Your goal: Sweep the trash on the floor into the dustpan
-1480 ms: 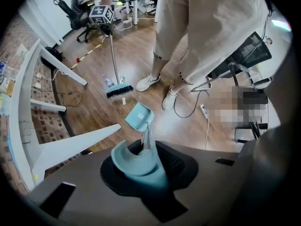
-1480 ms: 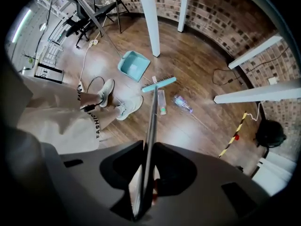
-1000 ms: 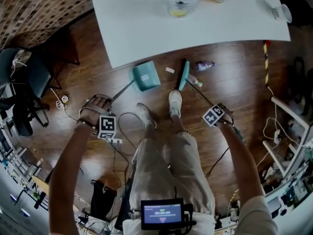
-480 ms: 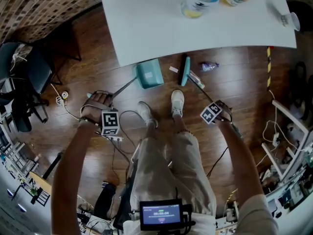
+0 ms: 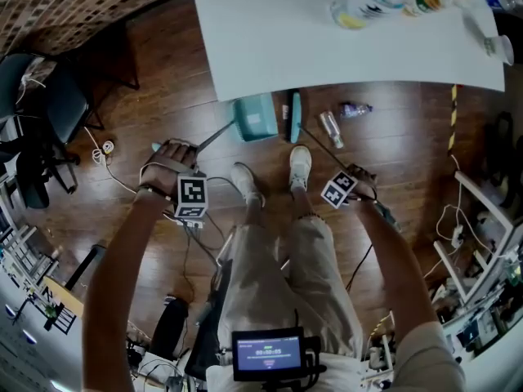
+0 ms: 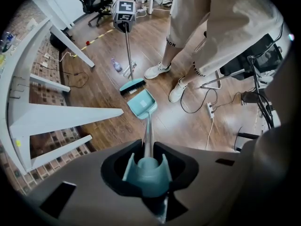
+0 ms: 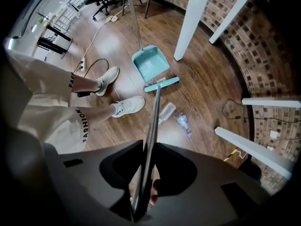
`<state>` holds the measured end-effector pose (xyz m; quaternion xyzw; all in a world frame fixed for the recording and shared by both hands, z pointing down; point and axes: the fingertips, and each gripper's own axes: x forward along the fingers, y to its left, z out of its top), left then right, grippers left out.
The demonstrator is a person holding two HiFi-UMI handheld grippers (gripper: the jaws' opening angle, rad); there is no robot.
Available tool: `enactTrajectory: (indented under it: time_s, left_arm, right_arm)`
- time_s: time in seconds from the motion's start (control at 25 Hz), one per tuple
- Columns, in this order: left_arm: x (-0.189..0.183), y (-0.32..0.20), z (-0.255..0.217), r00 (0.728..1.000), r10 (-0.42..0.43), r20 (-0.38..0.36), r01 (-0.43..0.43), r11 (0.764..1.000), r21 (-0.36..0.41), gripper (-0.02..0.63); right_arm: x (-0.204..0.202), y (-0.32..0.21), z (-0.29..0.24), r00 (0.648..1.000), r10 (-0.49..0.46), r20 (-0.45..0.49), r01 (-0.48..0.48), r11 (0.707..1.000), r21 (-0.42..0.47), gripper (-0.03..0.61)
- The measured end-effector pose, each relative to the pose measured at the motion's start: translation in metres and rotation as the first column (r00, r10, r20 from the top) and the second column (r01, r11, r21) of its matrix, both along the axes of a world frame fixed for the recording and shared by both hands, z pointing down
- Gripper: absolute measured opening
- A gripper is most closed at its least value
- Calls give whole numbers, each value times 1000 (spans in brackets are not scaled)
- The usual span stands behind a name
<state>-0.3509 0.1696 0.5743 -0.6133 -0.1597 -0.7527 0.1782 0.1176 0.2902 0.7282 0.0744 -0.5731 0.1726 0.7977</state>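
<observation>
A teal dustpan (image 5: 255, 117) rests on the wood floor by the white table's edge. Its long handle (image 6: 148, 131) runs up into my left gripper (image 6: 146, 160), which is shut on the teal handle end. My right gripper (image 7: 145, 173) is shut on the metal broom handle (image 7: 154, 121). The teal broom head (image 5: 295, 118) lies right beside the dustpan's mouth (image 7: 150, 62), with a small pale scrap (image 5: 283, 111) between them. A clear plastic bottle (image 5: 330, 129) and a crumpled wrapper (image 5: 353, 109) lie on the floor to the right of the broom head.
The white table (image 5: 270, 47) with bottles on it overhangs the floor behind the dustpan; its white legs (image 7: 190, 20) stand close by. The person's two white shoes (image 5: 299, 166) are just behind the broom. Cables and a power strip (image 6: 209, 108) trail on the floor at left.
My right gripper has swung the broom to the left, so the broom head has slid away from the bottle and up against the dustpan. The left gripper and dustpan have barely shifted.
</observation>
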Motion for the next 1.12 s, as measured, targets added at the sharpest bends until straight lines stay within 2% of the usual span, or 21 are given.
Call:
enactTrajectory:
  time_s: [0.24, 0.4, 0.64, 0.8, 1.12]
  left_arm:
    - [0, -1, 0, 1000, 3, -11, -3, 1000, -1, 78]
    - [2, 1, 1, 1000, 2, -15, -2, 1000, -1, 78]
    - [4, 3, 0, 1000, -11, -14, 11, 1000, -10, 80]
    - [4, 1, 1, 1000, -1, -16, 1, 1000, 2, 80]
    - [4, 13, 0, 1000, -1, -19, 1, 1000, 5, 80]
  right_arm:
    - [-48, 2, -6, 993, -28, 116, 31, 999, -26, 107]
    - [-69, 2, -16, 983, -6, 185, 5, 1000, 8, 107]
    - [-48, 9, -32, 978, 47, 204, -55, 998, 30, 106]
    - [-30, 16, -39, 971, 81, 223, -84, 996, 6, 106]
    - [-8, 27, -41, 979, 125, 159, -134, 990, 41, 106]
